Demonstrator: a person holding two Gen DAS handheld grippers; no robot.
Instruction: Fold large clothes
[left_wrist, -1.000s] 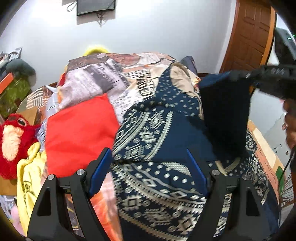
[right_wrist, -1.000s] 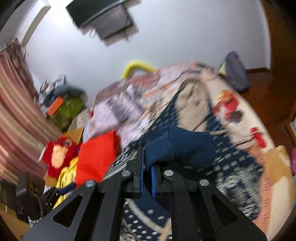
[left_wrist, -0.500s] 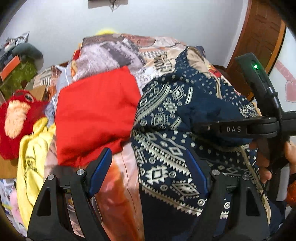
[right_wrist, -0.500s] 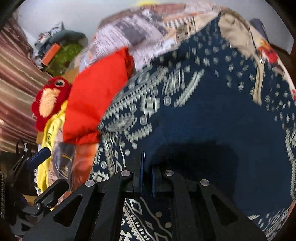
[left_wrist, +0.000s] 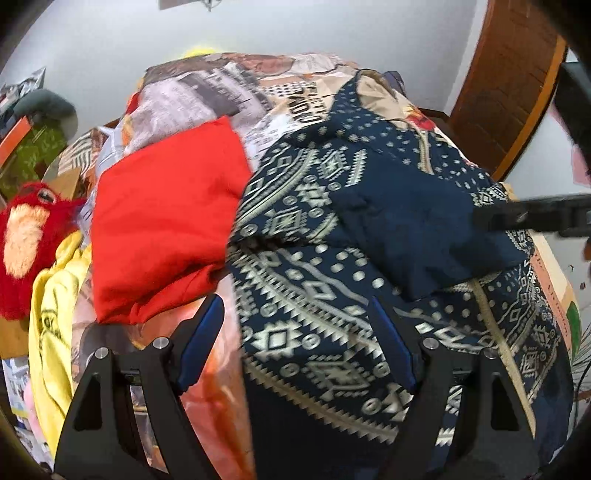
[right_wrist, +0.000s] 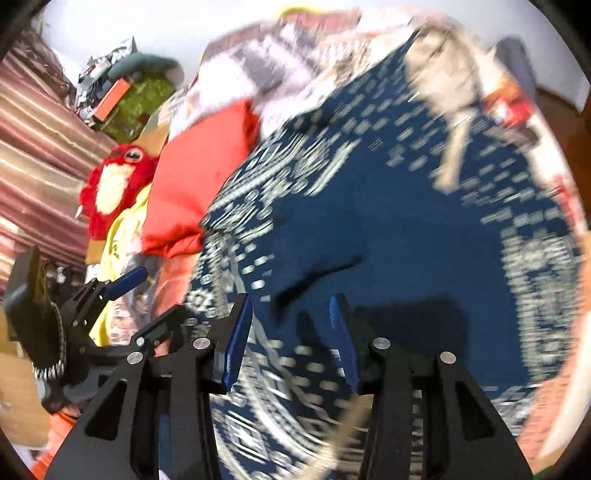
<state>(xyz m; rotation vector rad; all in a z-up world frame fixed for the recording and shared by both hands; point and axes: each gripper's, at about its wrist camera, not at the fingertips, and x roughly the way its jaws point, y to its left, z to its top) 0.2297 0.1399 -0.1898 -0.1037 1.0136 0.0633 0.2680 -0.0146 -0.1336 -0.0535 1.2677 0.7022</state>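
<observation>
Left wrist view: left claw (left_wrist: 295, 343) spread wide, gripping nothing, hovering over the near edge of the navy garment (left_wrist: 332, 288). Garment lying on the bed (left_wrist: 554, 280), its plain navy flap (left_wrist: 417, 221) folded over the patterned part. Red cloth (left_wrist: 162, 218) just beside the garment on the left, touching its edge. Yellow cloth (left_wrist: 51, 314) and red plush toy (left_wrist: 26, 236) further left. Right claw's black frame (left_wrist: 535, 218) reaching in from the right above the flap's corner. Brown door (left_wrist: 513, 81) behind.

Right wrist view, blurred: right claw (right_wrist: 291, 339) spread apart, empty, above the garment (right_wrist: 424, 229) close to the flap's edge (right_wrist: 314, 266). Left claw (right_wrist: 147, 299) at lower left, also spread. Red cloth (right_wrist: 195, 177), toy (right_wrist: 114, 184) and striped curtain (right_wrist: 33, 129) to the left.
</observation>
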